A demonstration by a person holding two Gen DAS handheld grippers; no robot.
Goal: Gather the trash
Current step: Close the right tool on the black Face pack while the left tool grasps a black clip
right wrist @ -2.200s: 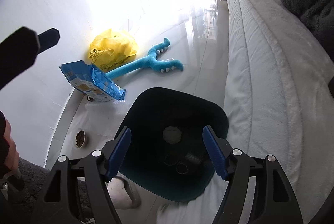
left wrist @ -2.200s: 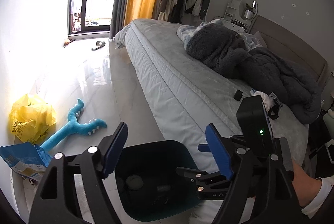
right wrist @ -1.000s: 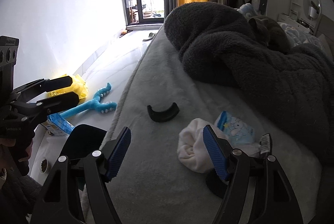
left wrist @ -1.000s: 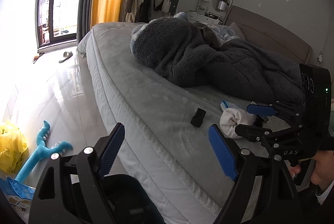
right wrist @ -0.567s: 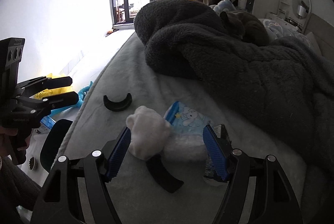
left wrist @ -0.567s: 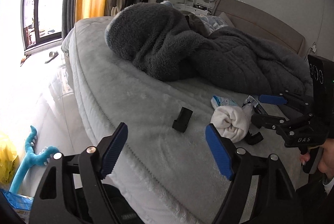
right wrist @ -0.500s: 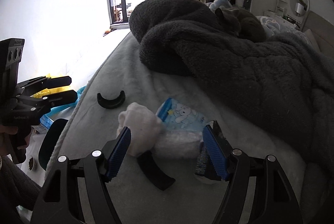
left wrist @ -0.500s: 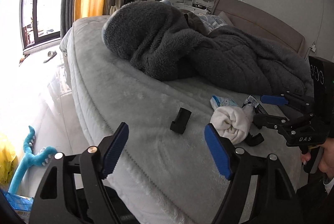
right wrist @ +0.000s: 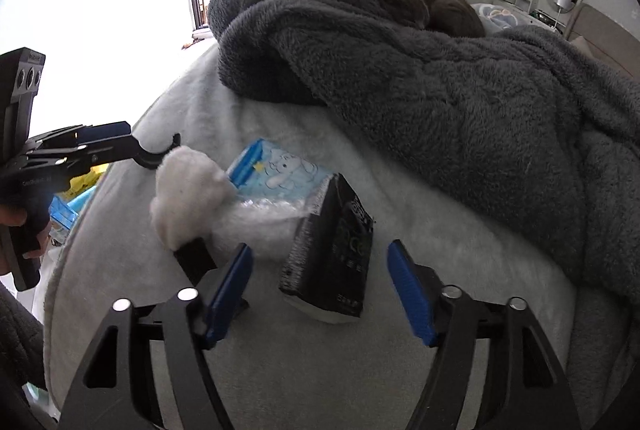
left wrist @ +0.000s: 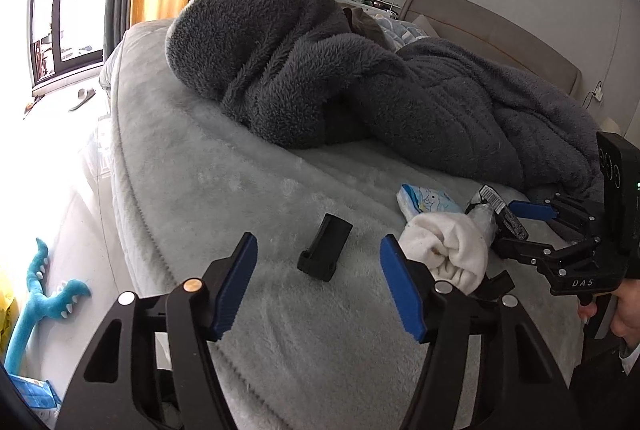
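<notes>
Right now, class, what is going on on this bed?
A person holding a gripper in each hand is collecting trash from the grey bed. The left gripper is lined up on a small black plastic piece; the right gripper on a black packet beside a white cloth ball and a blue cartoon tissue pack. Both sets of fingers have just been closing, but neither touches anything yet.

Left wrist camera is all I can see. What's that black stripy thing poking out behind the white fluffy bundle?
Observer: The right wrist view shows a black packet lying flat on the bed.
Operator: Did the other gripper grab it yet?
Observer: No. The right gripper has just been closing with the packet between its pads, but they don't touch it.
Operator: Is anything hiding up on the blanket?
Observer: Yes, a grey cat lies curled on the dark blanket.
</notes>
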